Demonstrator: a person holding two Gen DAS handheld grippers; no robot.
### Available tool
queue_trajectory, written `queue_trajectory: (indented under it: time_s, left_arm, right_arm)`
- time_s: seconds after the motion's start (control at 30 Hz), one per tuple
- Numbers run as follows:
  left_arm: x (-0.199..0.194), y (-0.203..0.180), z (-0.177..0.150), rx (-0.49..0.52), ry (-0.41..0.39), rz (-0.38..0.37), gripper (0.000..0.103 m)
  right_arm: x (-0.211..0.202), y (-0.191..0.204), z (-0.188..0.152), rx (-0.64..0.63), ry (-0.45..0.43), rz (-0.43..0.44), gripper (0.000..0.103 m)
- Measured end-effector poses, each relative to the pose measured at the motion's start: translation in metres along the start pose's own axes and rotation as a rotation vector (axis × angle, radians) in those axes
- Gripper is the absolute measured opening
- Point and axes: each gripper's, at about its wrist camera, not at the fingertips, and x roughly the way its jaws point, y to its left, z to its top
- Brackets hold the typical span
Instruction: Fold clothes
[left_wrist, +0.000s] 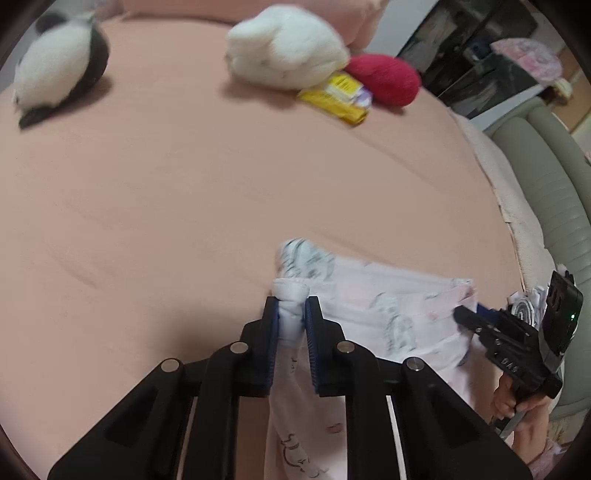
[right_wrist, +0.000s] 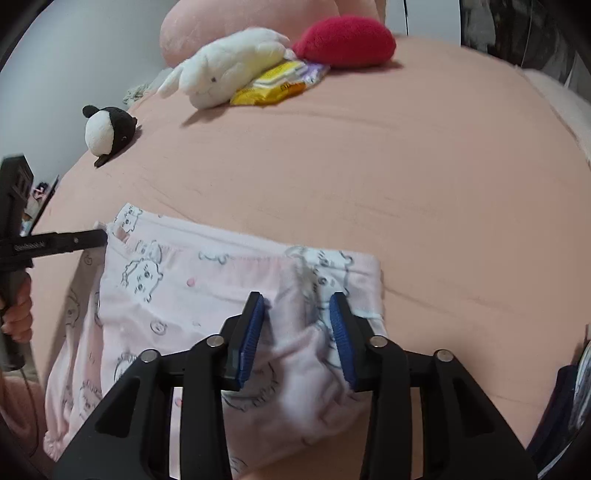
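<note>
A pale pink garment (right_wrist: 177, 280) printed with cartoon bears lies at the near edge of the pink bed (right_wrist: 369, 166), partly hanging over it. In the left wrist view my left gripper (left_wrist: 291, 306) is shut on a bunched corner of the garment (left_wrist: 369, 295). The right wrist view shows that same gripper (right_wrist: 101, 236) side-on at the garment's top left corner. My right gripper (right_wrist: 295, 297) is shut on a gathered fold near the garment's top right corner, with cloth filling the space between its blue pads (right_wrist: 253, 332). From the left wrist view the right gripper (left_wrist: 465, 317) bites the cloth's far edge, held by a hand (left_wrist: 506, 398).
At the far side of the bed lie a white plush rabbit (right_wrist: 229, 70), a red cushion (right_wrist: 347, 37), a yellow packet (right_wrist: 277, 85) and a black-and-white plush (right_wrist: 107, 129). A pink pillow (right_wrist: 221, 26) sits behind them. A padded grey-green bed frame (left_wrist: 546, 192) runs along the right.
</note>
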Motion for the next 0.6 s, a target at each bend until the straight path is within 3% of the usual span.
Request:
queue_trajectory:
  time_s: [0.07,0.17,0.27,0.4,0.47,0.6]
  left_arm:
    - [-0.01,-0.013,0.003,0.031,-0.055,-0.006,0.012]
    - [-0.022,-0.031,0.006,0.062,-0.107,-0.037,0.012]
    - [-0.02,-0.04,0.012,0.053,-0.112,-0.071,0.012]
    - [-0.022,-0.037,0.019,0.013,-0.127,-0.092,0.012]
    - [-0.01,-0.031,0.019,-0.012,-0.086,-0.068,0.012]
    - [0.018,-0.021,0.018,-0.058,0.008,-0.01,0.013]
  right_arm:
    - [-0.007,0.006,0.002,-0.012,-0.032,0.009,0.014]
    - [-0.021,0.012,0.003,-0.024,-0.061,0.031,0.01]
    - [-0.032,-0.002,0.009,0.084,-0.074,0.15,0.01]
    - [-0.048,-0.031,0.014,0.197,-0.137,0.17,0.01]
    - [-0.047,-0.044,0.015,0.225,-0.123,0.145,0.011]
    - [-0.018,-0.063,0.006,0.303,-0.011,0.092,0.018]
